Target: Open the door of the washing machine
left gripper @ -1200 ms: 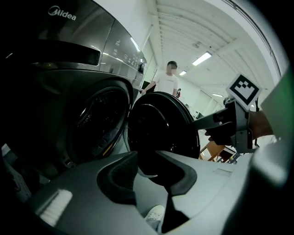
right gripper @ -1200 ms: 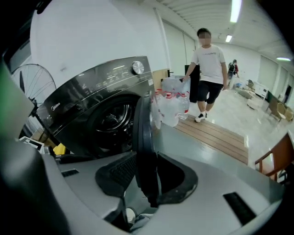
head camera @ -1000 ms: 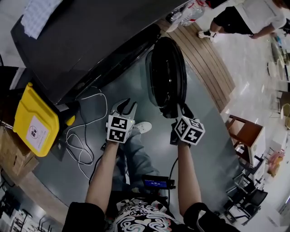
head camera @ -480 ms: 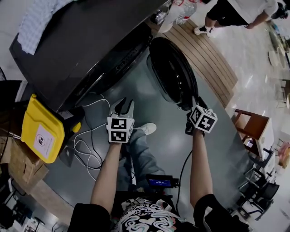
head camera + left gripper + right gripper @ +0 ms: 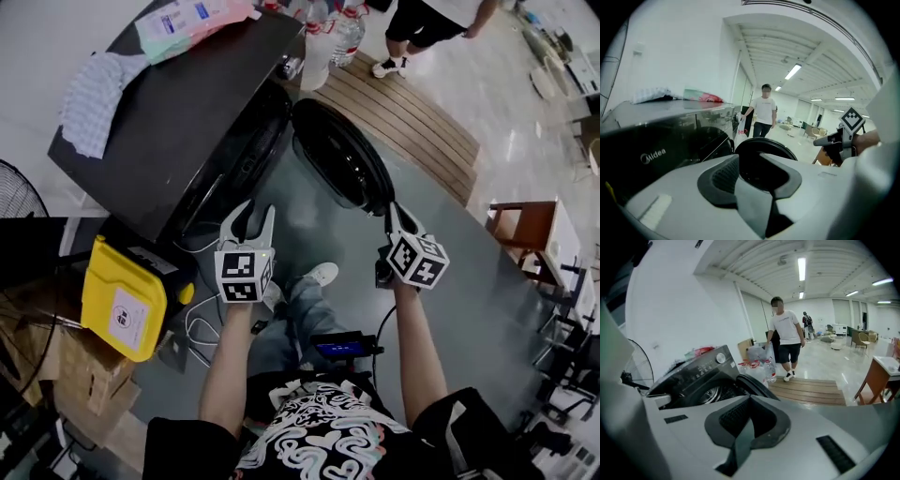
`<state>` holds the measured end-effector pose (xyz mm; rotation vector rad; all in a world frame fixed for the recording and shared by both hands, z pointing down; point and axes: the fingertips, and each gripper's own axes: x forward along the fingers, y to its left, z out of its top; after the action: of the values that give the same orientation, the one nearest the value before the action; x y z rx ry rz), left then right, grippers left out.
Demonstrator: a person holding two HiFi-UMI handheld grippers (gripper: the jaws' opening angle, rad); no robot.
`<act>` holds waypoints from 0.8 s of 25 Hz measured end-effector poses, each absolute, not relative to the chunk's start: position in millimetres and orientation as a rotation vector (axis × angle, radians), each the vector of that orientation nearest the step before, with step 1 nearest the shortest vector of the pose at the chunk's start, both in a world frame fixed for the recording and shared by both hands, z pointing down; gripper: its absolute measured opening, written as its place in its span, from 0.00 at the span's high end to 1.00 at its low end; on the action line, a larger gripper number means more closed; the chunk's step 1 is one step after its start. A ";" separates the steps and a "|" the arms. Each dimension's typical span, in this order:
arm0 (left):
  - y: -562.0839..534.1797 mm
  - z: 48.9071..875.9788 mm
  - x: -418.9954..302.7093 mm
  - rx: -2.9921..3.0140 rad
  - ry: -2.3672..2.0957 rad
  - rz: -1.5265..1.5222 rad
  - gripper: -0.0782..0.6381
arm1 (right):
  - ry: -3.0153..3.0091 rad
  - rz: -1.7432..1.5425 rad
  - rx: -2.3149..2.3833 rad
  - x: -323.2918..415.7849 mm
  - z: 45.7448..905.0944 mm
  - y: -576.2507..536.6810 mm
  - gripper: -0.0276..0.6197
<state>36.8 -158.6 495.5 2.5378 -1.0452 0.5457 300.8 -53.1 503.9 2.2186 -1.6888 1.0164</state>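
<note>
The black washing machine stands at the upper left, and its round dark door hangs swung open toward me. In the right gripper view the drum opening shows beside the door. My left gripper hovers in front of the machine; its jaws are opening and nothing is between them. The door shows beyond the left gripper. My right gripper is shut on nothing, its tips just below the door's lower edge. The right gripper has its pads together.
A yellow case and loose cables lie on the floor at the left. A cloth and a packet rest on the machine's top. Water bottles, a wooden platform, a walking person and a wooden chair lie beyond.
Both hands have risen in front of the machine. The right gripper has come away from the door's lower edge. The door stays swung open.
</note>
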 end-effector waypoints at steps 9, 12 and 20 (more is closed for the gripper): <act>-129.7 388.9 17.2 2.689 -1.038 0.389 0.76 | -1.863 0.769 2.260 217.4 393.9 -17.6 0.95; -120.3 373.3 9.0 2.689 -1.051 0.340 0.76 | -1.864 0.739 2.267 206.1 382.9 -7.0 0.95; -115.8 362.6 1.1 2.697 -1.063 0.323 0.76 | -1.847 0.734 2.298 199.5 376.5 4.7 0.95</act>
<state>1.1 -115.8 362.6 2.6972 -1.0625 0.3233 199.5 4.7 376.5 2.2985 -1.8472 0.7343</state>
